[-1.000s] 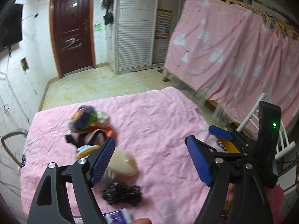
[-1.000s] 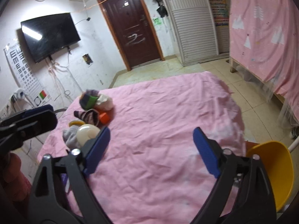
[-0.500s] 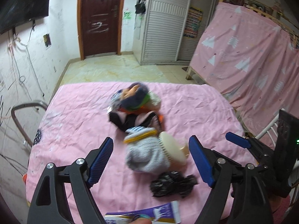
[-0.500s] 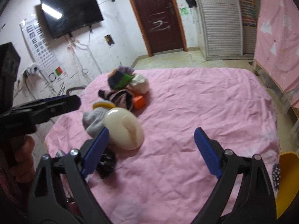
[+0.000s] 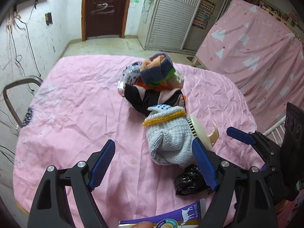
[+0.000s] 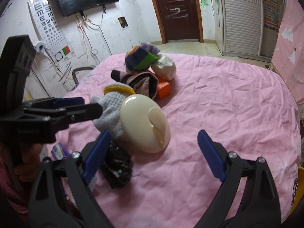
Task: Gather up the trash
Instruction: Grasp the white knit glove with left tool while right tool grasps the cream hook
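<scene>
Crowding the crumpled black bag [image 5: 191, 180], perhaps trash: brush [image 6: 145, 123], knitted hat [image 5: 169, 142]; both claws gape empty.

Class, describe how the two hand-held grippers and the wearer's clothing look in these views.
Each hand-held gripper, left and right, has black plastic arms, silver pivot bolts and ribbed blue pads. The person's sleeve is pinkish-red.

left wrist: looks down along its fingers over the pink bed [image 5: 76, 98], near | right wrist: same, from the right | shared: clothes pile [image 5: 152, 87] [image 6: 140, 76], door [image 5: 103, 9] [image 6: 178, 9]
</scene>
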Tool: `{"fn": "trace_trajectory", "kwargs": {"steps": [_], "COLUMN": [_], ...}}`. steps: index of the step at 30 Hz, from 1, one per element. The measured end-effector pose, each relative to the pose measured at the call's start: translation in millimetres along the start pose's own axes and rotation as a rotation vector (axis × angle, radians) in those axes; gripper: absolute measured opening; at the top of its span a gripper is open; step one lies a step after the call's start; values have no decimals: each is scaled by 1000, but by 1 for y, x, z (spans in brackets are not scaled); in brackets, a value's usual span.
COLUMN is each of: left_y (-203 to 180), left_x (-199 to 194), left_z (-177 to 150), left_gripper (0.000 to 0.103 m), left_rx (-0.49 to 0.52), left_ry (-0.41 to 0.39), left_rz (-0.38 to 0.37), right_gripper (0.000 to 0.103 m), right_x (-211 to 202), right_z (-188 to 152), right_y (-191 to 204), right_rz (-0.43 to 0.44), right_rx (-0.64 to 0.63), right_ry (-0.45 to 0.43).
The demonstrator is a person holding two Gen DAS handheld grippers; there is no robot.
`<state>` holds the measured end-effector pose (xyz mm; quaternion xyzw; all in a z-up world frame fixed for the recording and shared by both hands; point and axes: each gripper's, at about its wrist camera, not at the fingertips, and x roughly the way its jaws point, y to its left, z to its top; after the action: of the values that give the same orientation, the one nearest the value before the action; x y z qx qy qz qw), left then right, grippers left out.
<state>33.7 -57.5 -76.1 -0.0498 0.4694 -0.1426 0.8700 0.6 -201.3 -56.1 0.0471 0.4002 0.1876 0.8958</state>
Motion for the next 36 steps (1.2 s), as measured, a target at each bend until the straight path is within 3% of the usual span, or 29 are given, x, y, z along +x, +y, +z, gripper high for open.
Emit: {"fn": "trace_trajectory", "kwargs": {"steps": [10,12,14,16,21,24,31,36], "left_y": [5,5,5,4,1,5,12,17], "left_x": [28,30,34,35,32,28,15,2], "left_z": [7,9,11,12,13,14,14,14], "left_gripper": [73,61,41,31,24,23,23,23], "left_rx": [-38,-45,-62,-71,-75,-85,-101,-102], "left_ry": [46,46,60,57,47,38,6,-27], "left_rz": [-94,-120,-170,-190,-206,-211,-183,-161], "right_gripper": [89,89,89,89,88,71,49,47], "right_x": [25,29,31,32,32,30,24,15], "right_z": [10,12,13,13,13,13,14,12], "right_y": [4,2,-1,-3,-8,-11,-9,-12], "right_rz": [0,15,24,34,70,114,207,204], "right_rx": [-34,-28,-21,-14,4,11,14,11], "right_ry": [58,68,75,77,76,76,65,41]}}
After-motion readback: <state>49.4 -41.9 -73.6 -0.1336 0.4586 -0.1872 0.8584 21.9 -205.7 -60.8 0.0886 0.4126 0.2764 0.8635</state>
